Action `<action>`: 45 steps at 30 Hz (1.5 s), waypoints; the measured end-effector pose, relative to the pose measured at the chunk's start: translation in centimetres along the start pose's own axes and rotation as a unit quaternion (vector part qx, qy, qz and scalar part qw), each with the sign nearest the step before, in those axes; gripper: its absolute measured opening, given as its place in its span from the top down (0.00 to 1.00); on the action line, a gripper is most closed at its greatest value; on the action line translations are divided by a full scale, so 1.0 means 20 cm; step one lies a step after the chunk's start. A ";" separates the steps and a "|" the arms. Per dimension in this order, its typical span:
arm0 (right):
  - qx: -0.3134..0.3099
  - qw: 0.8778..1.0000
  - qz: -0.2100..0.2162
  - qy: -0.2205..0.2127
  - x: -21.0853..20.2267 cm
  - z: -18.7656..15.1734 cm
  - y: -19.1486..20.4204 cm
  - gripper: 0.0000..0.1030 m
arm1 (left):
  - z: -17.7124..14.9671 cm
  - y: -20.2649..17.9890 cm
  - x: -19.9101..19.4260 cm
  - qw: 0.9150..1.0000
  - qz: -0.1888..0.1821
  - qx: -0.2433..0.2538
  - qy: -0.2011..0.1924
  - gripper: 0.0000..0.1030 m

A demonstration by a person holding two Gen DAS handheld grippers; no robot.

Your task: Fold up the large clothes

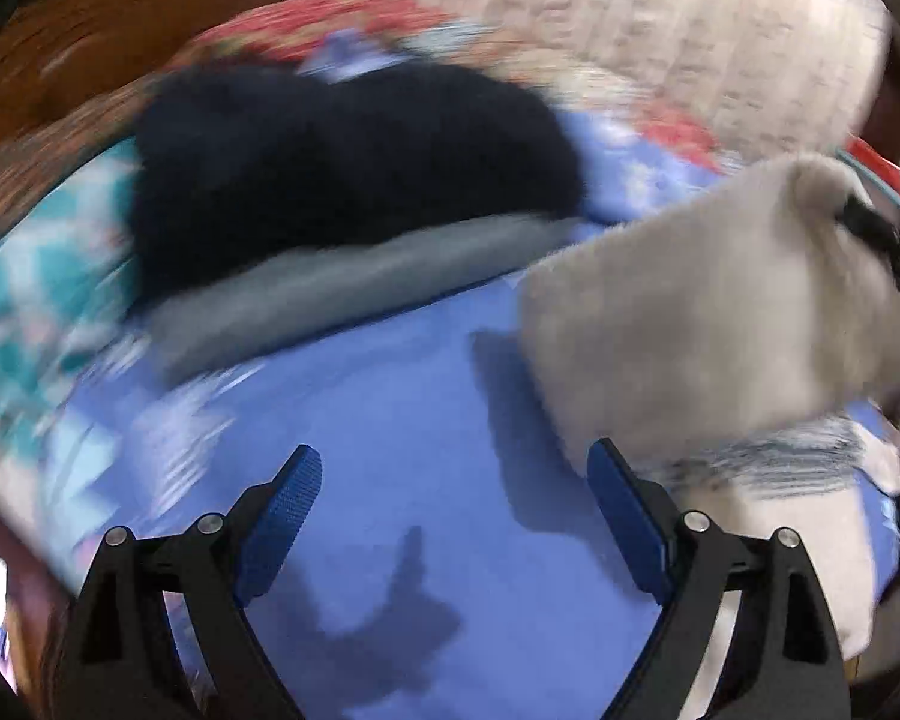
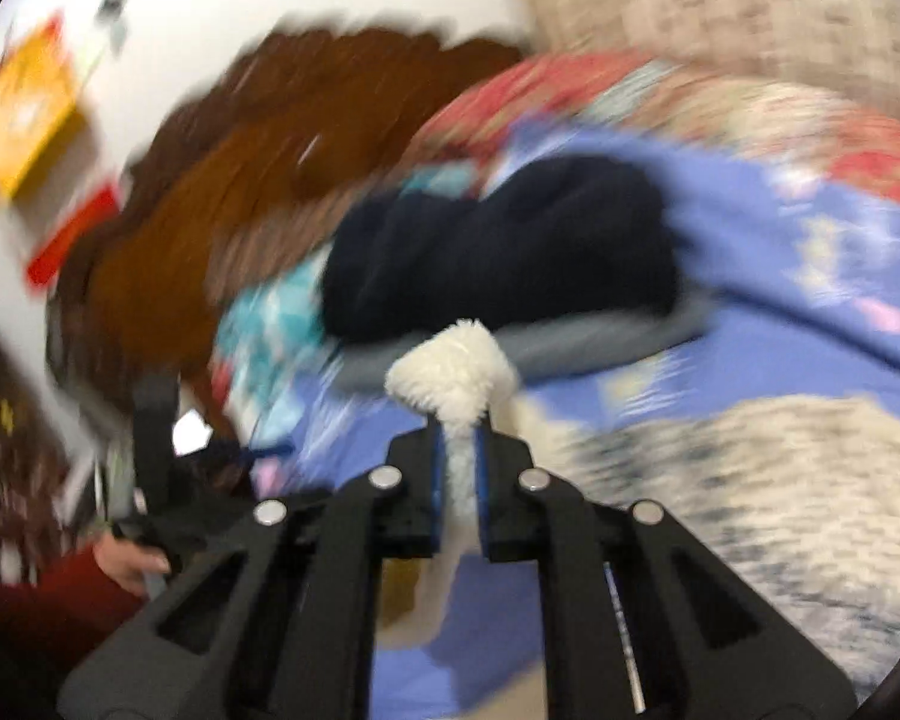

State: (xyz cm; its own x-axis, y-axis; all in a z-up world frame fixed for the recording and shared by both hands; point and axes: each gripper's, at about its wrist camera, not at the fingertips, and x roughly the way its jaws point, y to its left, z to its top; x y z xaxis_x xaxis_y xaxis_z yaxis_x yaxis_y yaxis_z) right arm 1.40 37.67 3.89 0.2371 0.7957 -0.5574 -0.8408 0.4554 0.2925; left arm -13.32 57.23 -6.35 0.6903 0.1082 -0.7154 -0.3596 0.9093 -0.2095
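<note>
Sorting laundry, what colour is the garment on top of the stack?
Dark navy garment, clearest in the left wrist view.

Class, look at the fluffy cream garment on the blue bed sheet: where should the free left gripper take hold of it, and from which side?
Grip the cream garment at its lower hanging corner, the edge nearest the open left gripper, coming from the left over the bare blue sheet. The right gripper already pinches an upper corner, so the cloth hangs; a second corner would likely spread it flat.
</note>
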 end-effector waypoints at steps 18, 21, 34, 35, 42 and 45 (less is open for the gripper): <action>0.292 0.947 -0.120 -0.061 -0.79 -0.62 -1.65 0.92 | 0.41 -1.12 1.05 0.984 -0.071 0.103 0.124 -0.01; 0.313 0.941 -0.114 -0.064 -0.77 -0.69 -1.75 0.92 | 0.40 -1.13 1.16 0.984 -0.065 0.094 0.139 0.10; 0.366 0.878 -0.306 -0.051 -0.78 -0.90 -1.96 0.43 | 0.40 -1.02 1.21 0.990 -0.013 0.064 0.122 0.62; 0.362 0.880 -0.304 -0.058 -0.79 -0.90 -1.94 0.43 | 0.40 -1.01 1.18 0.991 -0.012 0.062 0.121 0.60; 0.279 0.933 -0.220 -0.057 -0.82 -0.83 -1.69 0.43 | 0.44 -0.94 0.84 0.997 -0.070 -0.022 0.010 0.57; 0.266 0.947 -0.178 -0.020 -0.70 -0.82 -1.64 0.56 | 0.44 -1.10 0.84 0.993 -0.114 0.018 0.017 0.55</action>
State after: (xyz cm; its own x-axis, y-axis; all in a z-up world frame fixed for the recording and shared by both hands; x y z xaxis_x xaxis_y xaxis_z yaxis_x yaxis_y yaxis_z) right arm 17.71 5.08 -10.59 0.4868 0.5632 -0.6677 -0.3427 0.8263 0.4471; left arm 11.76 42.66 -7.95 0.7291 -0.1153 -0.6746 -0.1731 0.9226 -0.3448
